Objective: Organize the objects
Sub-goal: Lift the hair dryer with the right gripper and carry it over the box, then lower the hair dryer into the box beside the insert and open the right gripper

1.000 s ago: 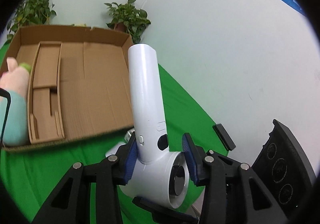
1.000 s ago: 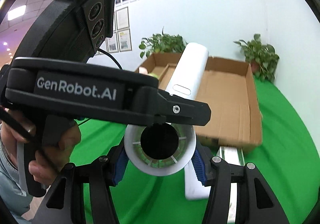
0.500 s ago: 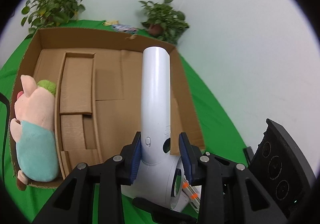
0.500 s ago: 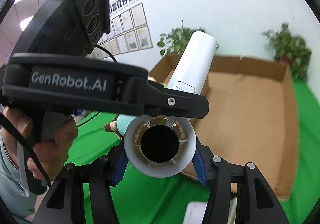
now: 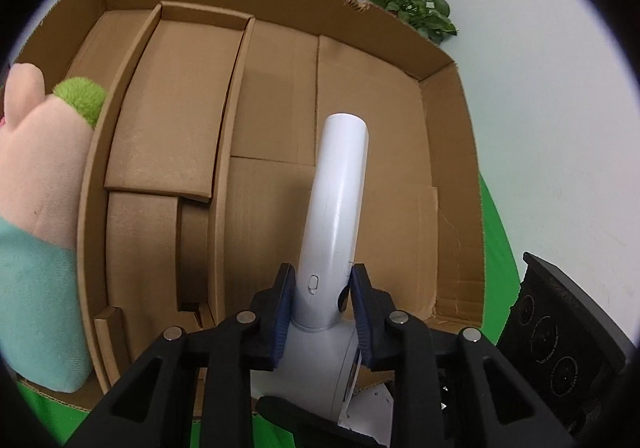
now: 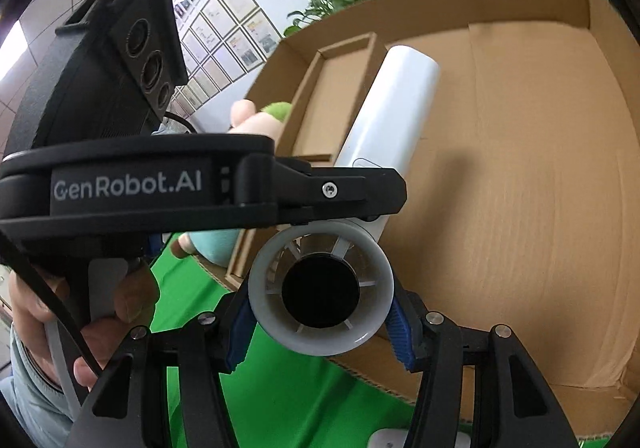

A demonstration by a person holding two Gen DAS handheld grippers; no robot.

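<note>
Hovering now over the wide, corrugated cardboard box [image 5: 448, 152], no longer short of it, the smooth white hair dryer [image 5: 340, 184] looks ready to lower in, its handle pinched by the just-tightened left gripper [image 5: 323, 312], its round barrel by the right gripper [image 6: 320, 322], a plush pig [image 5: 36, 176] far left.

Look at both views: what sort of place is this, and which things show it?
Probably an office room set up for recording demonstrations: framed notices cover the wall, potted plants stand by it, and a green cloth lies under the cardboard box.
</note>
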